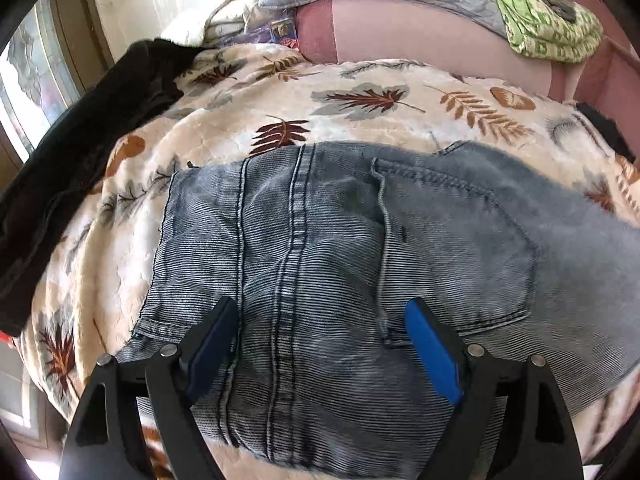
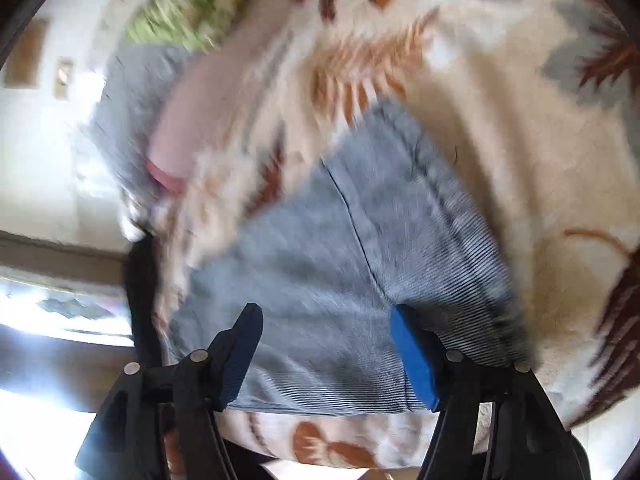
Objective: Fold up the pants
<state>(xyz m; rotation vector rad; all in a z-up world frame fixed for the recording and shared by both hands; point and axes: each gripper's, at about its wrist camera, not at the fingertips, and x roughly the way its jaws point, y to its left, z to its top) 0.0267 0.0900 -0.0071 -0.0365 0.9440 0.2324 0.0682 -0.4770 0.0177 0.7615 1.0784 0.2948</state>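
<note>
So the jeans are lying flat on the leaf-print blanket that covers the bed, back side up by the look of the back pocket and the centre seam. Using that seam as the landmark: the left hand-held gripper hangs right over it, one blue pad on each side, jaws spread wide with nothing pinched between them. The pads look like they're just above the denim rather than pressing on it, though it's hard to be sure.

The right hand-held gripper is also spread open and empty. Its view is badly smeared, but you can make out a stretch of the jeans running away from it, away from the seam end, with blanket on either side.

The bit that matters: the long axis of the pants seems to run sideways from the seam out toward the right-hand side, so I'd guess the left one is nearer the waist/seat end and the right one is nearer the legs. My read is the next fold means each one grabbing its own end, and neither has a grip yet

Also a dark garment sits off to the left of the seam, well apart from the jeans
</note>
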